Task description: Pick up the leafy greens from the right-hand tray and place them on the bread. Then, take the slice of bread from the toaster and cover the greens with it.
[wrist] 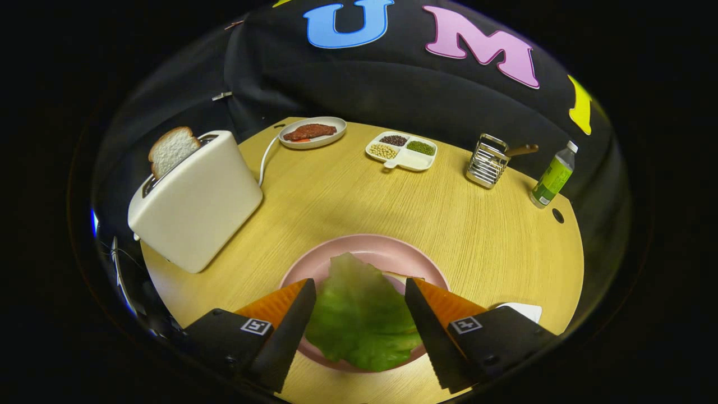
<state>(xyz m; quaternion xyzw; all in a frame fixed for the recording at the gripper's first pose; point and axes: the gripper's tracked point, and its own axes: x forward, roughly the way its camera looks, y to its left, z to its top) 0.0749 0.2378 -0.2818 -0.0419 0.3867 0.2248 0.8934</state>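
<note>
A green lettuce leaf (359, 314) lies on the pink plate (376, 247), covering the bread, of which a pale corner (405, 276) shows by the right finger. My gripper (359, 289) hovers over the plate, open, with the leaf lying in the wide gap between the two fingers and neither finger pressing on it. To the left, beyond the fingers, stands a white toaster (196, 202) with a slice of bread (171, 149) sticking up out of its slot.
At the table's far side are a white dish with meat (312, 132), a divided tray of beans (401, 150), a metal rack (489, 161) and a green bottle (554, 175). The toaster's cord (267, 160) runs back. A white tray edge (524, 310) lies right of the plate.
</note>
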